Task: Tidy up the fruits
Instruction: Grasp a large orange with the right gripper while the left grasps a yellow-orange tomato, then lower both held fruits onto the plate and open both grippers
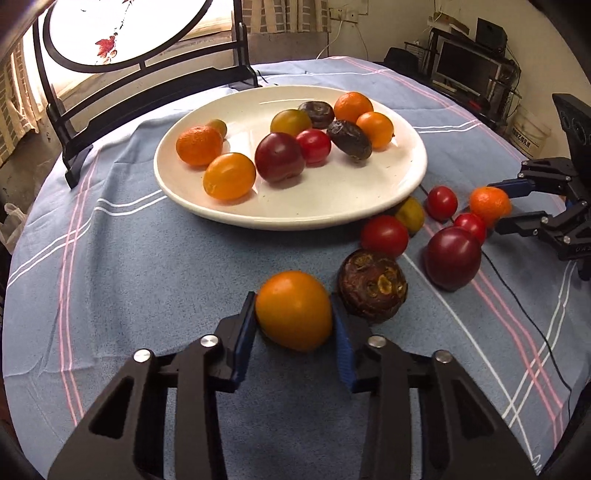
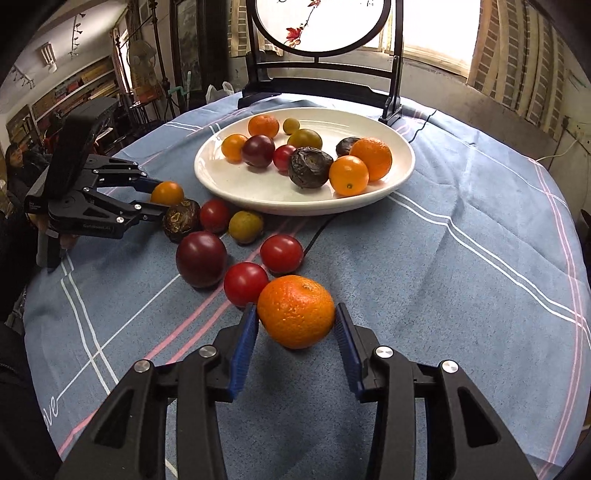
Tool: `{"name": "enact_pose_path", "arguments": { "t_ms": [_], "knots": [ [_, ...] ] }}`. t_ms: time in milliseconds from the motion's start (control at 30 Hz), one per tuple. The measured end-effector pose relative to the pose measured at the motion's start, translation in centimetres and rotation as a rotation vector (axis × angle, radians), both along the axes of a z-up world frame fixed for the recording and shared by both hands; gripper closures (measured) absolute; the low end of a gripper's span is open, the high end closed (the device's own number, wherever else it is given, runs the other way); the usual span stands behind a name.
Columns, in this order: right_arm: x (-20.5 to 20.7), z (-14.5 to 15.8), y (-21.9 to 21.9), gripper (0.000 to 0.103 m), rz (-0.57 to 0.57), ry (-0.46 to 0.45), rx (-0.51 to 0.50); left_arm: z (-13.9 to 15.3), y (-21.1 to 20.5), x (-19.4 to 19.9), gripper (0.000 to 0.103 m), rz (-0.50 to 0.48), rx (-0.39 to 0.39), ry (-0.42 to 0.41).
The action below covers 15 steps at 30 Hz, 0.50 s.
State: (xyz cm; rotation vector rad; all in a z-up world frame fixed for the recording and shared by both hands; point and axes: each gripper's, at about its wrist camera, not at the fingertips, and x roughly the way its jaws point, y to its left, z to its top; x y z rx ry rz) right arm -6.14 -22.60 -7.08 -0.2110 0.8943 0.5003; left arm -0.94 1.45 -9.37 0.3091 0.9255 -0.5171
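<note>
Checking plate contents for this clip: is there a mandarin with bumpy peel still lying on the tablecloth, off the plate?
Yes, the bumpy mandarin lies on the tablecloth, outside the white plate.

Daylight enters from a window (image 1: pixel 29 92) behind the round screen (image 1: pixel 122 29), whose white panel is blown out in both wrist views. The room beyond is dimmer, warm-toned. On the white plate (image 1: pixel 332 192) a soft glare streak runs near the far rim; fruit on it casts short, soft shadows toward the camera. Small highlights sit on the smooth orange fruit (image 1: pixel 293 310) and on the mandarin (image 2: pixel 297 312). The tablecloth (image 2: pixel 461 258) reads evenly lit, creases showing as faint shading. Strong fisheye bending: the table edge curves, the corners fall to black vignette. Focus is sharp centrally; far shelves (image 2: pixel 74 88) are soft and slightly smeared.
</note>
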Motion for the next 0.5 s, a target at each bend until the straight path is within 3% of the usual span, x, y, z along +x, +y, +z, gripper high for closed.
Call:
{"name": "enact_pose_path", "arguments": {
  "t_ms": [167, 267, 433, 500],
  "knots": [
    [-0.2, 0.8, -0.6, 0.061, -0.013, -0.021, 0.025, 1.1, 0.0, -1.0, 0.066, 0.014, 0.005, -0.033],
    [-0.2, 1.9, -0.8, 0.061, -0.016, -0.041, 0.058, 3.6, 0.3, -1.6, 0.066, 0.049, -0.024, -0.097],
    [0.5, 5.2, 0.0, 0.061, -0.012, -0.143, 0.082, 8.4, -1.2, -1.1, 0.066, 0.151, -0.027, -0.274],
    [1.2, 6.9, 0.4, 0.061, -0.012, -0.191, 0.114, 10.0, -2.0, -0.4, 0.066, 0.171, -0.055, -0.310]
  ]
}}
